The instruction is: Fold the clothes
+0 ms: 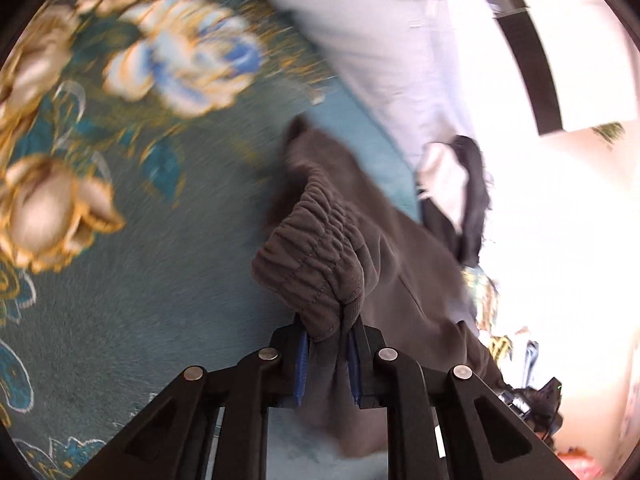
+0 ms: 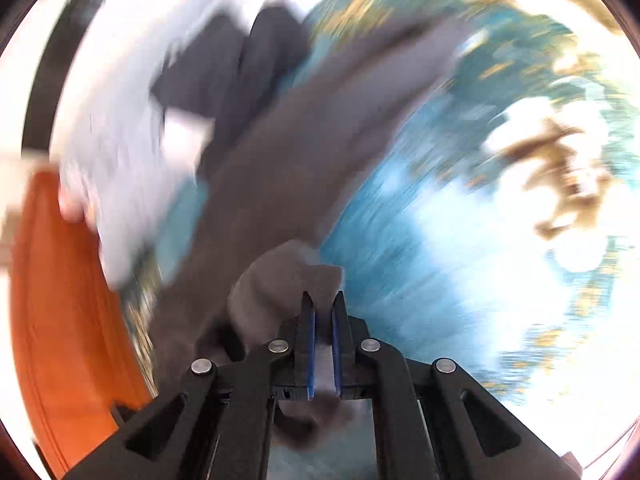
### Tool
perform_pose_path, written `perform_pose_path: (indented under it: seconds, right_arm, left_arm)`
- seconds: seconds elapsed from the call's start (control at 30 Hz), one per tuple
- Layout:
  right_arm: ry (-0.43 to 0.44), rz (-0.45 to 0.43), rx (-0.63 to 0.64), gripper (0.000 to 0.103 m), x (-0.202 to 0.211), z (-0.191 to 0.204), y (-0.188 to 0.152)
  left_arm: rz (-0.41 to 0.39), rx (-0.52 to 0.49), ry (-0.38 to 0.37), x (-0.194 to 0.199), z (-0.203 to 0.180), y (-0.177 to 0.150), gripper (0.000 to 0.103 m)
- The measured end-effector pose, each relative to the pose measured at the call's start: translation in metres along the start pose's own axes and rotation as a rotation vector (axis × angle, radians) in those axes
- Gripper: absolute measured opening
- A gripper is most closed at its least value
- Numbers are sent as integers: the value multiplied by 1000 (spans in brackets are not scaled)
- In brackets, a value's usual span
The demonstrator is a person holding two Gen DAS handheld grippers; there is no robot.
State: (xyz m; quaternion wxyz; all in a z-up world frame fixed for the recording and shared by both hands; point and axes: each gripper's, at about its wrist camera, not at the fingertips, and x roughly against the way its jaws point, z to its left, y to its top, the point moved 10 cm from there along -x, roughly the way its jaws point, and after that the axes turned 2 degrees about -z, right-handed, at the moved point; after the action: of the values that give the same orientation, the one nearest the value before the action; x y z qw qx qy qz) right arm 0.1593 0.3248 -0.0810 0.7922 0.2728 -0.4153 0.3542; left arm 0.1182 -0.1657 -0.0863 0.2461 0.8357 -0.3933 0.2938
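Two grippers hold one gray garment over a teal flowered carpet.

The carpet (image 1: pixel 132 216) has big gold and white flowers, and a white sheet (image 1: pixel 384 52) lies along its edge. One black-and-white cloth pile (image 1: pixel 456 196) sits beside the gray pants (image 1: pixel 320 256). The left gripper (image 1: pixel 326 344) pinches the stretchy waistband. The right gripper (image 2: pixel 323 312) pinches another gray edge. Something orange (image 2: pixel 60 320), blurred, is at that view's left.

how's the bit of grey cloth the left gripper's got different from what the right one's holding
The left gripper pinches a thick, gathered elastic waistband with rows of stitching; the right gripper pinches a smooth, flat edge with no gathers. The left view is fairly sharp at the grip; the right view is heavily blurred. Both are shut on the same grey garment, over the teal flowered carpet.
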Motion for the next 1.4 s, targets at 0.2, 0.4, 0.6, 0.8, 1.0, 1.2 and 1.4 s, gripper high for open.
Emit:
perform_pose_path:
  seconds: [0.2,0.4,0.6,0.8,1.0,1.2,1.4]
  right_arm:
    - [-135,-137,27,6,57,6,35]
    - [-174,22,66,7,-42,41,33]
    - [-97,63,105,21,-95,59,32]
    - [5,-45,65,36,-43,20,46]
    - [-55,-114,-193,40,-16,-102,52]
    - [52,-38,-245,40,-58,-104,42]
    - [23,-42,-227,3,-56,-89,46]
  left_arm:
    - [55,27,36,-11,5,-3,17]
    - [73,83,48,-17,17,-13,17]
    - [76,107,59,-24,25,-12,18]
    - [85,124,84,-25,37,-13,19]
    - [92,127,118,-30,40,-14,19]
    - [78,129,135,-30,33,-13,20]
    - [39,112,154,-24,22,-11,18]
